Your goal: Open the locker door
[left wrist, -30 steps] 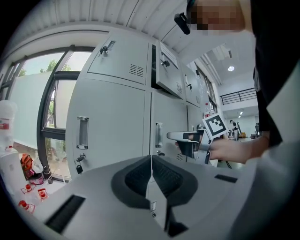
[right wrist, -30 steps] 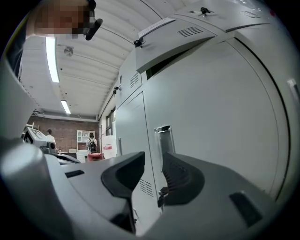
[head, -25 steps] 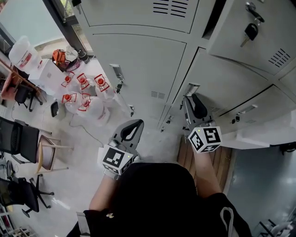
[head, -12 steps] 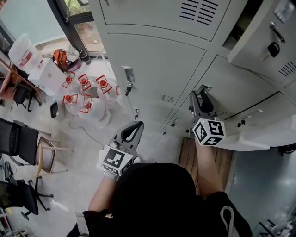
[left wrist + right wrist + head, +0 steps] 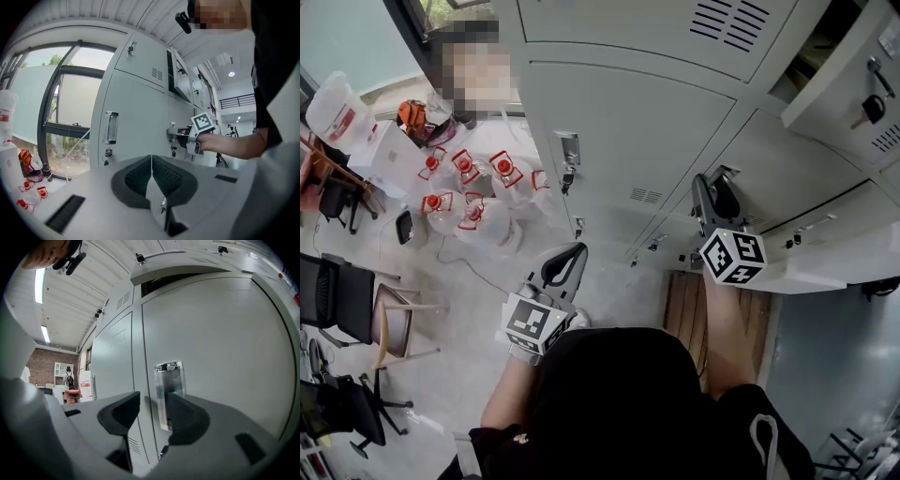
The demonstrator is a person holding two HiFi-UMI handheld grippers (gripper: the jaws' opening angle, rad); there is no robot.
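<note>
The right gripper (image 5: 152, 408) is opening its jaws with nothing pinched. The shiny chrome recessed handle (image 5: 168, 380) sits just ahead between them, on the pale grey metal locker door (image 5: 225, 357), which looks shut. Grasping and pulling remain. The left gripper (image 5: 151, 164) hangs closed and empty.

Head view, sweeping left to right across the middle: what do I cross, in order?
Black chair → water jugs with red caps → left claw, shut → right claw, opening, with the locker handle between its jaws → key hanging from a door lock.
</note>
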